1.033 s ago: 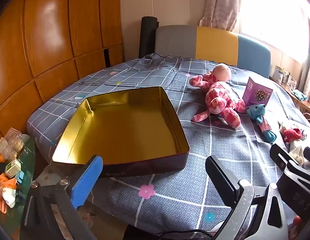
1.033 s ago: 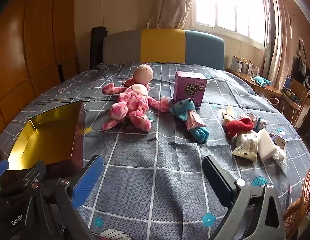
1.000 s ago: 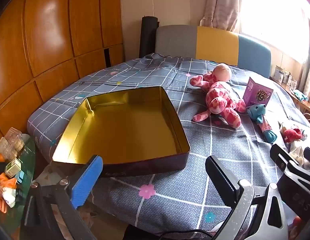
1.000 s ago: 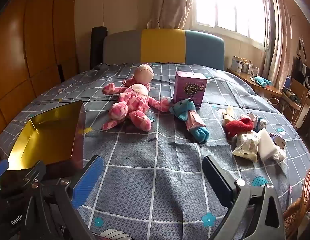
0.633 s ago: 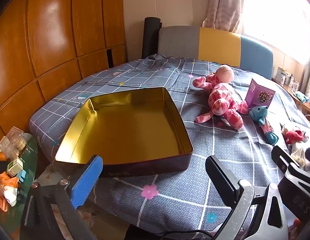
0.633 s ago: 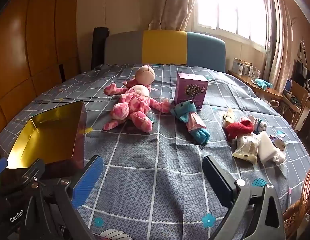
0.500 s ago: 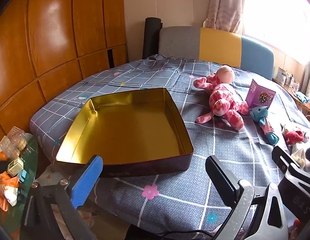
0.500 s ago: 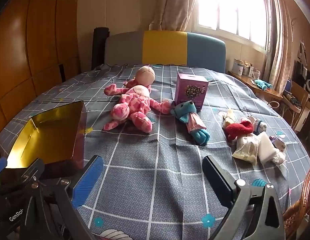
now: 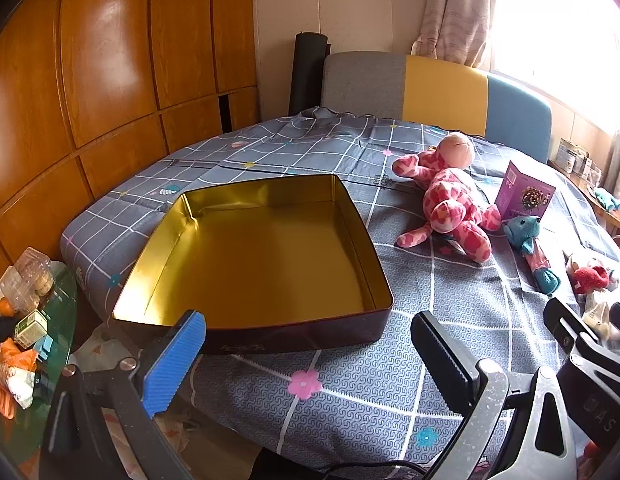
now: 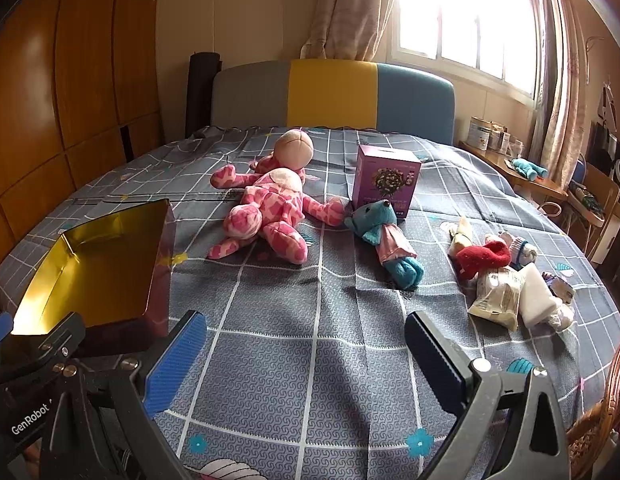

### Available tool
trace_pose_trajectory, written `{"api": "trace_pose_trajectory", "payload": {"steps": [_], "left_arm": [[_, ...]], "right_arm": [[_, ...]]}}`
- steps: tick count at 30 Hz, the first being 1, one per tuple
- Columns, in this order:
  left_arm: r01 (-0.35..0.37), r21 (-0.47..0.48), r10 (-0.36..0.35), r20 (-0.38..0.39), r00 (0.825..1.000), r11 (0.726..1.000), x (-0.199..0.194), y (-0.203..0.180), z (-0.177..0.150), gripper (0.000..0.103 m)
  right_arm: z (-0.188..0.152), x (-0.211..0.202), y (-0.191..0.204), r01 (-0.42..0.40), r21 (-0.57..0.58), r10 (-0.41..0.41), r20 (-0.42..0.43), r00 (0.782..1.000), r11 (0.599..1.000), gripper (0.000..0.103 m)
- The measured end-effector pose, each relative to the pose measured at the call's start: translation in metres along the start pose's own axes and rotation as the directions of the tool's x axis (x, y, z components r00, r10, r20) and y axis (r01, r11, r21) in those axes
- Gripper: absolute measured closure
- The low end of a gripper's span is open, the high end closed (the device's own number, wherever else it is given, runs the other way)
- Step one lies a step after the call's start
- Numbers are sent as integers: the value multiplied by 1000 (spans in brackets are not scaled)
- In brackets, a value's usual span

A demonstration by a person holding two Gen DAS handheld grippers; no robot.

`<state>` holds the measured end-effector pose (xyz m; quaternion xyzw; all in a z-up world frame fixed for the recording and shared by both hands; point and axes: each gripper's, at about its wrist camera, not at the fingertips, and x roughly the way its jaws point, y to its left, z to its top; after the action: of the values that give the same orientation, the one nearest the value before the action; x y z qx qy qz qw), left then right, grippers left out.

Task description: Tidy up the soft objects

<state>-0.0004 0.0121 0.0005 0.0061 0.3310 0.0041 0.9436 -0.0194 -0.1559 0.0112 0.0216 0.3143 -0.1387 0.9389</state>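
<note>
The pink plush doll (image 10: 270, 212) lies on the bed (image 10: 310, 340) well ahead of the right tongs (image 10: 306, 356), a teal plush (image 10: 385, 236) just right of it, touching its arm. A red soft toy (image 10: 485, 258) sits further right. The gold tin (image 9: 254, 256) (nothing inside) rests just ahead of the left tongs (image 9: 310, 354). Both tongs are spread wide, holding nothing.
</note>
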Motion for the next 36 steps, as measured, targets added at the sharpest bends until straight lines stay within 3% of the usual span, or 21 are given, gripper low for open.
{"api": "trace_pose_trajectory", "payload": {"steps": [36], "left_arm": [[-4, -16, 4, -4, 1000, 1000, 3, 3, 3, 0]], "right_arm": [[2, -1, 1, -23, -2, 23, 14, 1000, 1000, 1]]}}
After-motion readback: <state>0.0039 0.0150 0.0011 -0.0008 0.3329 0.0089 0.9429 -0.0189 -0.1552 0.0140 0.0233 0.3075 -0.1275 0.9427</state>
